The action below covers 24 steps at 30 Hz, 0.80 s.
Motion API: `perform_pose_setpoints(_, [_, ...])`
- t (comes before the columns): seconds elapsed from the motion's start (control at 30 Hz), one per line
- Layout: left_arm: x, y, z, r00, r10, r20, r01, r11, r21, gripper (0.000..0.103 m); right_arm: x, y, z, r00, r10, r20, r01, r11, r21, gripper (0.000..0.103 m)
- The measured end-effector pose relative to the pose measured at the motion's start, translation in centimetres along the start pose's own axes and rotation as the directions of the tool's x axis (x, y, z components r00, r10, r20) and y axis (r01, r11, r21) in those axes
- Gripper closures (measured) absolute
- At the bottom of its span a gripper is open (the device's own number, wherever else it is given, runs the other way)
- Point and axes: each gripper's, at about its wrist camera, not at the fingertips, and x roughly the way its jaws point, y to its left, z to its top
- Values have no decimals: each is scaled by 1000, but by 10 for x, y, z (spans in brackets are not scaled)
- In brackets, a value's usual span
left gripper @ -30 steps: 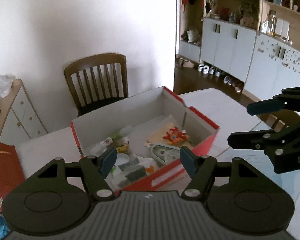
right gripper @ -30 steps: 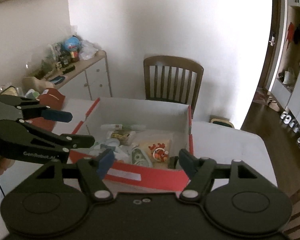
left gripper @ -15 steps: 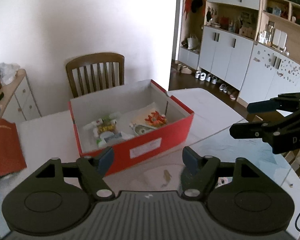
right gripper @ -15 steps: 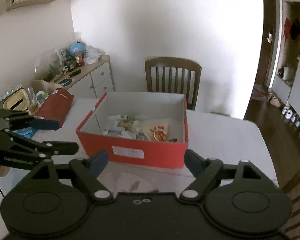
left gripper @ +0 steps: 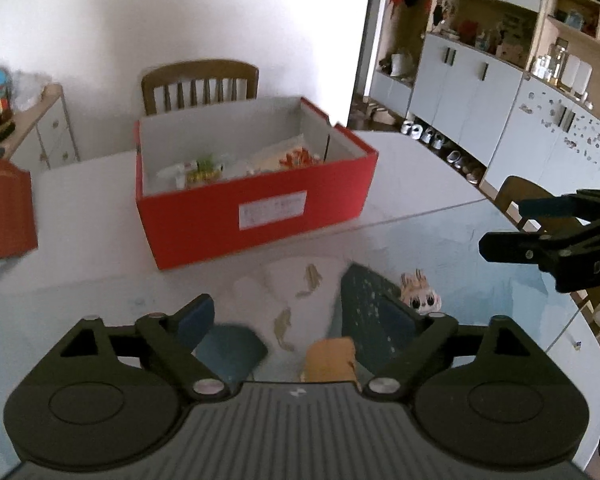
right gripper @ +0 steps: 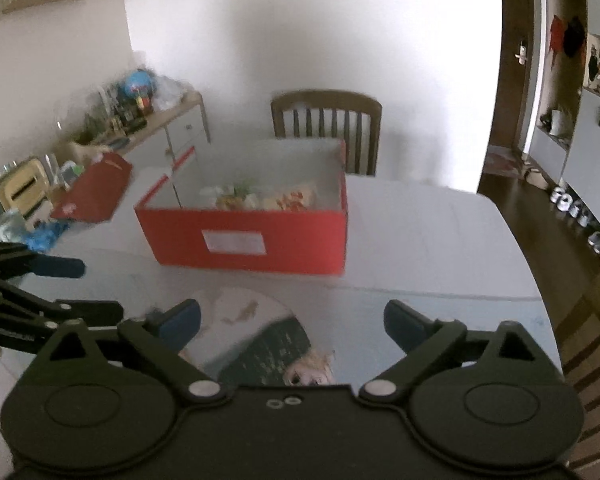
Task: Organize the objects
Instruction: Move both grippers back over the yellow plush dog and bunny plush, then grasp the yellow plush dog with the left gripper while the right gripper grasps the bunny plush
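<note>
An open red cardboard box (left gripper: pixel 256 208) (right gripper: pixel 252 232) stands mid-table with small toys and packets (left gripper: pixel 204 168) inside. In front of it lie a dark speckled item (left gripper: pixel 370 300) (right gripper: pixel 272 348), a small big-eyed toy face (left gripper: pixel 420 298) (right gripper: pixel 308 374), a tan piece (left gripper: pixel 330 360) and a teal piece (left gripper: pixel 232 350). My left gripper (left gripper: pixel 304 316) (right gripper: pixel 76 288) hovers over these near items, jaws opening, gripping nothing. My right gripper (right gripper: pixel 292 318) (left gripper: pixel 516 226) hangs beside it to the right, jaws opening too, also empty.
A red lid or bag (left gripper: pixel 4 208) (right gripper: pixel 92 192) lies at the table's left. A wooden chair (right gripper: pixel 326 128) stands behind the box, and a cluttered sideboard (right gripper: pixel 140 120) is at far left. Another chair back (left gripper: pixel 528 200) meets the table's right edge.
Both grippers drew back from the box and sank toward the table. Their jaws spread wider. The loose items in front of the box came into view under them.
</note>
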Motion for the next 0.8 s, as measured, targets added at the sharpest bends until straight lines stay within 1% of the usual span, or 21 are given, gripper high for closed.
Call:
perform_pose_setpoints(0.07, [5, -3, -9, 1000, 5, -10, -5, 1000, -13, 3, 3, -2, -9, 1000, -13, -13, 13, 1000, -2, 5])
perform_pose_setpoints(0.1, [7, -3, -13, 1000, 8, -11, -9, 1000, -19, 2, 5, -3, -12, 1000, -17, -20, 17, 1000, 1, 5])
perform_pose_setpoints(0.3, [28, -11, -36, 998, 24, -50, -26, 999, -47, 2, 20, -7, -27, 998, -43, -53, 43, 999, 0, 5])
perform_pose_setpoints(0.47, [43, -22, -51, 997, 32, -66, -34, 999, -39, 2, 38, -12, -36, 995, -57, -85, 59, 998, 16, 5])
perform_pose_setpoints(0.63, [57, -27, -58, 996, 49, -80, -51, 998, -25, 2, 54, -14, -44, 990, -55, -127, 56, 998, 8, 5])
perform_pose_setpoints(0.7, [61, -29, -60, 995, 61, -76, -62, 998, -8, 2, 61, -13, -47, 988, -56, -142, 57, 998, 2, 5])
perform_pose_setpoints(0.8, [65, -33, -64, 993, 102, -55, -101, 995, 16, 2, 72, -13, -51, 984, -55, -169, 55, 998, -6, 6])
